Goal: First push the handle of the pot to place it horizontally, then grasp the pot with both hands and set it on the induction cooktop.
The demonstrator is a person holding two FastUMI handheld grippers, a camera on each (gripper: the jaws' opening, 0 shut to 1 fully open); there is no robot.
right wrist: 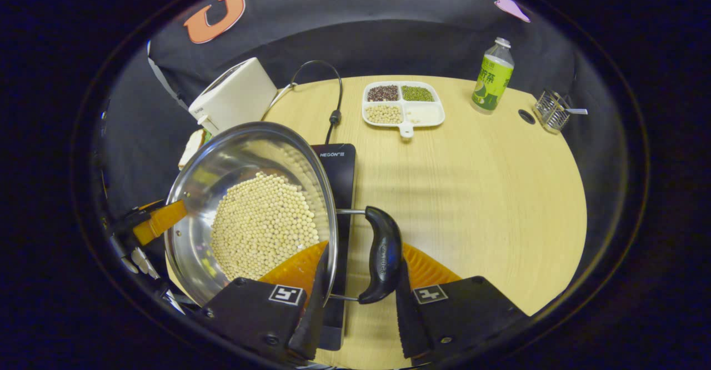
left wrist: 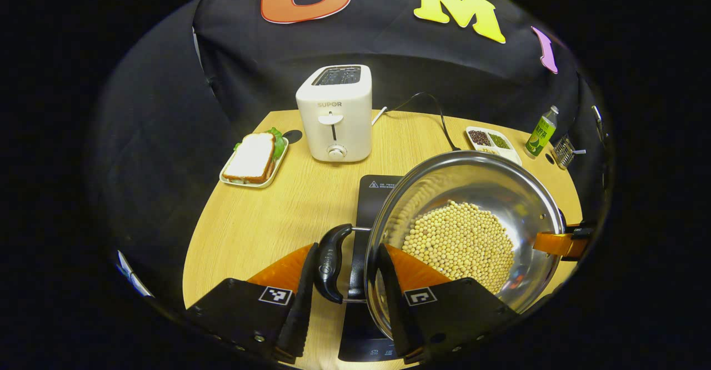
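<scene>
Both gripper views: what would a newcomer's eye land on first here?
The steel pot, heaped with pale beans, sits tilted over the black induction cooktop at the table's near edge. Each gripper's fingers straddle one of its black side handles. Behind stand a white toaster and a sandwich plate.

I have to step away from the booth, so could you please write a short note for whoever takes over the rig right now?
Left gripper: its fingers straddle the pot's left handle; whether they press on it is unclear.
Right gripper: its fingers straddle the pot's right handle and the rim, same doubt.
The pot, holding pale beans, is between both grippers, tilted, over the black cooktop on the table.
Done: both handles reached, pot brought above the cooktop.
Left: confirm whether it is resting flat on the cooktop, level it, then open both grippers.
</scene>
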